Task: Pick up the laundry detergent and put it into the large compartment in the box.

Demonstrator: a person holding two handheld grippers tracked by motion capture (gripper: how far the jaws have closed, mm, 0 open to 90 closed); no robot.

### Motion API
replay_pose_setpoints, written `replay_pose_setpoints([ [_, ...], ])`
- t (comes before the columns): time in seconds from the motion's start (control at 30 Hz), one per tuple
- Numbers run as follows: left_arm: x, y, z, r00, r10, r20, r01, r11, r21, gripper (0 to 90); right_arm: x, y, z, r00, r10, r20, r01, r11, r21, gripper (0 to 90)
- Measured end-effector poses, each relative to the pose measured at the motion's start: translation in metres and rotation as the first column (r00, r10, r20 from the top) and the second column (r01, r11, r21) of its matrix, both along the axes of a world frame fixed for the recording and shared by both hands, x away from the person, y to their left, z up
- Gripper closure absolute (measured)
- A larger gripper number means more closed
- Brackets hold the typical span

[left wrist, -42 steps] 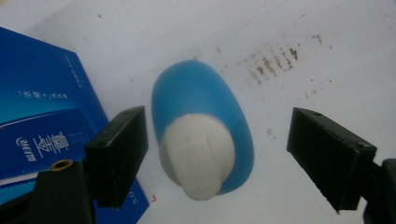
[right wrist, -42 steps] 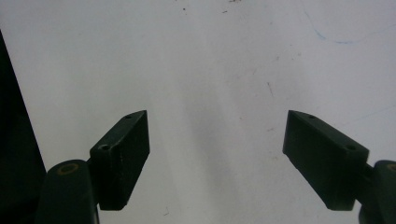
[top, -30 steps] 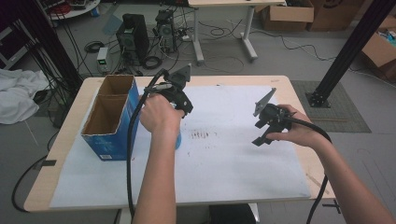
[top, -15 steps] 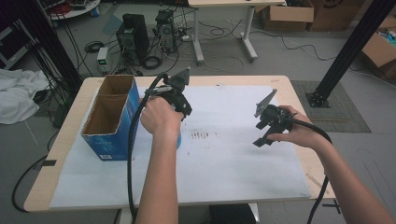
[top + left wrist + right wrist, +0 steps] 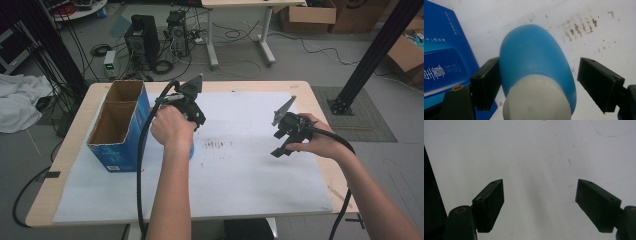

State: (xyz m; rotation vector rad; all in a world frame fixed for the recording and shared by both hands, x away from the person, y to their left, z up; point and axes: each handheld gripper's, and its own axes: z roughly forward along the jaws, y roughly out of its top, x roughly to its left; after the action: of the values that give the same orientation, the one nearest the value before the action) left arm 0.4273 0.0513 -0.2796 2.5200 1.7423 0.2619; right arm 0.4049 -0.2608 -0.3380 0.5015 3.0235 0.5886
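The blue bottle [image 5: 534, 62] sits directly between the jaws of the left gripper [image 5: 536, 85], and that is the relation the next move depends on. In the left gripper view the bottle's white cap [image 5: 536, 100] is nearest the camera and the blue body runs away from it toward the paper, so the long axis lies roughly along the gripper's own line of sight, which points down at the table [image 5: 65, 150]. The jaws stand apart: the left-hand one in that view touches or nearly touches the bottle's side, while the right-hand one is clear of it with white paper [image 5: 586, 22] showing in the gap. The bottle is thus straddled but, by my reading, not clamped. In the high view the left gripper [image 5: 187, 102] hangs just beside the blue box [image 5: 117, 150], whose open top shows two compartments; a sliver of the bottle [image 5: 191, 150] shows under the hand, close to the box's near corner. I cannot tell whether it stands on the table or is lifted. The right gripper [image 5: 287, 132] is well apart, over bare paper on the far right of the table, with its jaws wide apart and nothing between them in the right gripper view. The left hand is plainly the nearer one, and closing its jaws squarely across the body seems to be what a secure hold calls for.
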Motion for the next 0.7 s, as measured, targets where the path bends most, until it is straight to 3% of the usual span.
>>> replay_pose_setpoints([
  [0.7, 0.0014, 0.0028, -0.0016, 0.9997, 0.024, 0.002, -0.024, 0.9996, -0.016, 25.3, 0.0025, -0.0029, -0.0024, 1.0000, -0.001, -0.007, 0.001, 1.000, -0.002, 22.9],
])
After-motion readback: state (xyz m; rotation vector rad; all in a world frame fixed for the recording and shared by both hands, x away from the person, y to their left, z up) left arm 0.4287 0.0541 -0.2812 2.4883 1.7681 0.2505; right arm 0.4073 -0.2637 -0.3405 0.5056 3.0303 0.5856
